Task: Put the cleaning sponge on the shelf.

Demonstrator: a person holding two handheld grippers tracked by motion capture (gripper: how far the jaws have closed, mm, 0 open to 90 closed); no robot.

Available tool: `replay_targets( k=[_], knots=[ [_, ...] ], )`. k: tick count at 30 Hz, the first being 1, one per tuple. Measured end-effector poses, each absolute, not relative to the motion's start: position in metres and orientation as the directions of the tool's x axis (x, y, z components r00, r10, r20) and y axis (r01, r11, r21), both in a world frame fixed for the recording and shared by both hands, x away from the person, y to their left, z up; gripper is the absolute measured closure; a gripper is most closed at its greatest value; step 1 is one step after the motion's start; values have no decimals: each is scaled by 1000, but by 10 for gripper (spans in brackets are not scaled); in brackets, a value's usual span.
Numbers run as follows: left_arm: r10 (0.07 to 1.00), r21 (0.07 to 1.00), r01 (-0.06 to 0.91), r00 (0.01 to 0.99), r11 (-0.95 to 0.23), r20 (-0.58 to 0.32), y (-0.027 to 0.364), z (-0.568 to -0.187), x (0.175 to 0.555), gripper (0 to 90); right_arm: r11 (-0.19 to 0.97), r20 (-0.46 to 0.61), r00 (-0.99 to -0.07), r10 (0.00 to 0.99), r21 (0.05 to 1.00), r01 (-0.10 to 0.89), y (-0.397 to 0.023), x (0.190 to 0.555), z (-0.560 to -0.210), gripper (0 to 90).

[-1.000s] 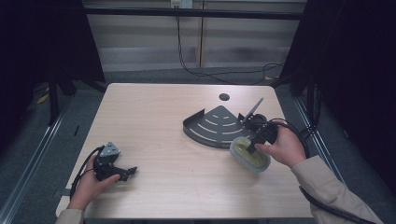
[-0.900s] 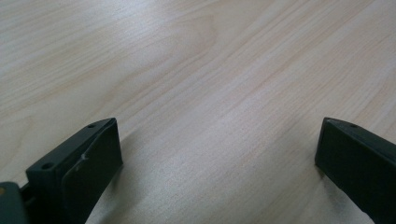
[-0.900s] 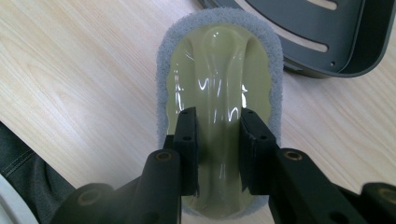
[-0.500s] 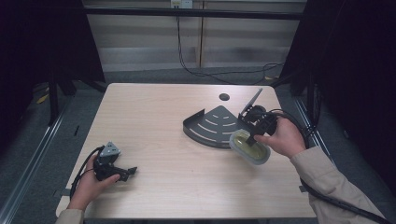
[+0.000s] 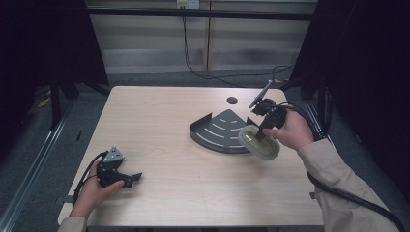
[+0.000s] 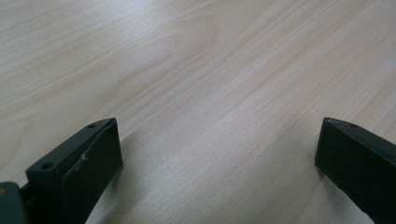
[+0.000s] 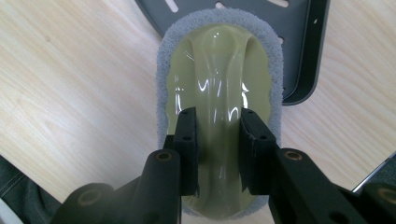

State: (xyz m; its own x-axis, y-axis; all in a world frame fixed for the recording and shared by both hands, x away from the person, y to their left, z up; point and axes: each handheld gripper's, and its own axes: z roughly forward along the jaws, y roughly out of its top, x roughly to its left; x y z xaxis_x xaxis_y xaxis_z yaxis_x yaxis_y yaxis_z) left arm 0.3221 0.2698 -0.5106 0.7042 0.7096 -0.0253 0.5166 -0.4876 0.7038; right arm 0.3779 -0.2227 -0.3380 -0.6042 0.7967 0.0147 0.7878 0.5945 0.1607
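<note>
Near left: the left gripper (image 5: 126,178) rests on the table (image 5: 159,125), jaws wide apart with nothing between them. Right of centre: the right gripper (image 5: 261,133) is clamped on the raised handle of a scrubbing pad (image 7: 219,93), a pale green grip on a grey sponge base, held tilted at the near right edge of the dark fan-shaped rack (image 5: 217,129). Step judged: carrying the pad to the rack; next, lower its sponge face flat onto the slotted surface.

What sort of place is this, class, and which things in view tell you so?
Probably a lab recording station, not a home: a bare wooden table ringed by black curtains, cables running from a wall socket, and a cabled handheld tool gripping a scrubbing pad.
</note>
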Motion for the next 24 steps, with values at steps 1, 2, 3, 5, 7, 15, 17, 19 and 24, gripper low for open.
replay_targets(
  k=[1,2,3,5,7,15,17,19,24],
  knots=[
    [710,704,517,704,-488,-25,270,-511,322,0,595,15,-604,797,161,788,-223,378,-338,716],
    [708,701,517,706,-490,-26,270,-510,322,0,591,12,-600,800,164,790,-223,382,-337,716],
    [708,701,517,706,-490,-26,270,-510,322,0,591,12,-600,800,164,790,-223,382,-337,716],
    [708,701,518,706,-490,-26,270,-510,322,0,585,12,-594,804,162,795,-224,386,-337,715],
    [709,700,518,705,-491,-25,270,-510,322,0,583,11,-593,805,163,796,-224,390,-337,716],
    [708,701,517,706,-490,-25,270,-510,322,0,575,1,-584,811,172,799,-218,405,-333,716],
    [708,701,518,706,-490,-26,270,-510,322,0,570,-5,-579,815,178,802,-214,412,-331,716],
    [708,701,518,705,-490,-25,270,-510,322,0,568,-4,-577,817,180,803,-213,414,-330,716],
    [708,701,518,706,-490,-25,270,-510,322,0,563,-16,-570,821,179,807,-208,425,-330,716]
  ],
)
